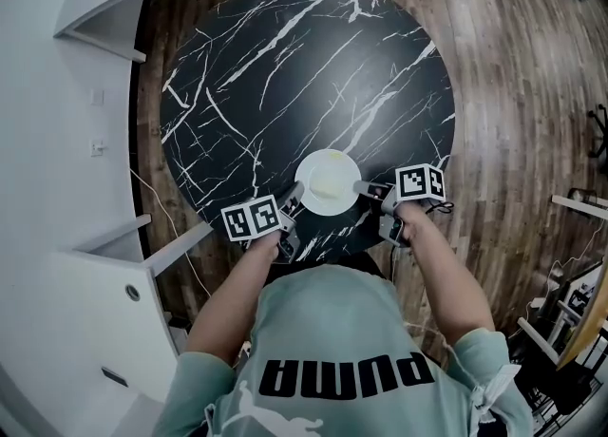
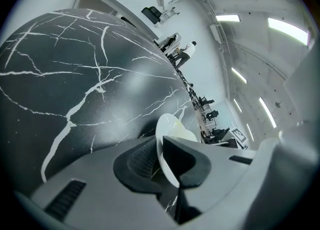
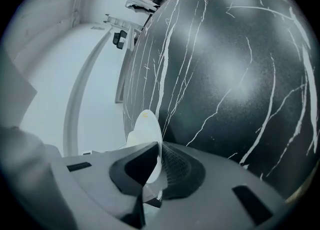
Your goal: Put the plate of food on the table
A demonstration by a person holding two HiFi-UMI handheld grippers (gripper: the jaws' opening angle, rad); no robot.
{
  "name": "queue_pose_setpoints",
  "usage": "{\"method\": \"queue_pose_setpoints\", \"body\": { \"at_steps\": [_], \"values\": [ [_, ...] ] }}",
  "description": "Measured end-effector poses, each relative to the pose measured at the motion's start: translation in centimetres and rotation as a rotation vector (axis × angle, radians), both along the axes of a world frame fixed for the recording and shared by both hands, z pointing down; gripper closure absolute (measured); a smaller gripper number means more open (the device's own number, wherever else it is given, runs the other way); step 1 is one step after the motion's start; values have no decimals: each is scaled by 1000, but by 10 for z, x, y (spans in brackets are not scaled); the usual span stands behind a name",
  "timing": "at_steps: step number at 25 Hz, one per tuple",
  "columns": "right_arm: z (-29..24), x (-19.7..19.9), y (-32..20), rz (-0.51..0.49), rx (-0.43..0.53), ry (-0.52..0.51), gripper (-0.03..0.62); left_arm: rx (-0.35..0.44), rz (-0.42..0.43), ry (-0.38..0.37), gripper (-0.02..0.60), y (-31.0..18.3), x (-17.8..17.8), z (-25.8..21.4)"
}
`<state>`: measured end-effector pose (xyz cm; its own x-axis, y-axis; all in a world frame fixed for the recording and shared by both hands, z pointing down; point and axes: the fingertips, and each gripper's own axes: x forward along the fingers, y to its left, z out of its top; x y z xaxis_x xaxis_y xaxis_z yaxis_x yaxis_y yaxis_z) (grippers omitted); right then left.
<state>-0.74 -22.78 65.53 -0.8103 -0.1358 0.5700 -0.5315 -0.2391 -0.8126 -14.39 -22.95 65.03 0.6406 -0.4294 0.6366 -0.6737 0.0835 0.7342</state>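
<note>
At the near edge of the black marbled surface (image 1: 285,74), a white plate (image 1: 328,209) is pinched at opposite rims by the fingers of the left gripper (image 1: 292,200) and right gripper (image 1: 367,188). Pale food (image 1: 330,179) is carried on it.

Glossy black marble-look table (image 1: 285,65); smooth white plate (image 1: 328,183); wood-plank floor (image 1: 513,46).

Round black table (image 1: 285,74), white-veined, stands on dark wood-plank floor (image 1: 513,74). White wall (image 1: 47,65) and white cabinet (image 1: 76,312) at left. Ceiling strip lights (image 2: 287,28) lit.
</note>
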Motion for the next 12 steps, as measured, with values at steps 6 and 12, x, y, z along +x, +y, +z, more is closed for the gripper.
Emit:
{"method": "queue_pose_setpoints", "body": {
  "at_steps": [6,12],
  "values": [
    [8,0,0,-14,6,20,569,-5,15,-30,541,2,0,11],
    [15,0,0,-16,7,40,569,-8,39,-73,540,4,0,19]
  ]
}}
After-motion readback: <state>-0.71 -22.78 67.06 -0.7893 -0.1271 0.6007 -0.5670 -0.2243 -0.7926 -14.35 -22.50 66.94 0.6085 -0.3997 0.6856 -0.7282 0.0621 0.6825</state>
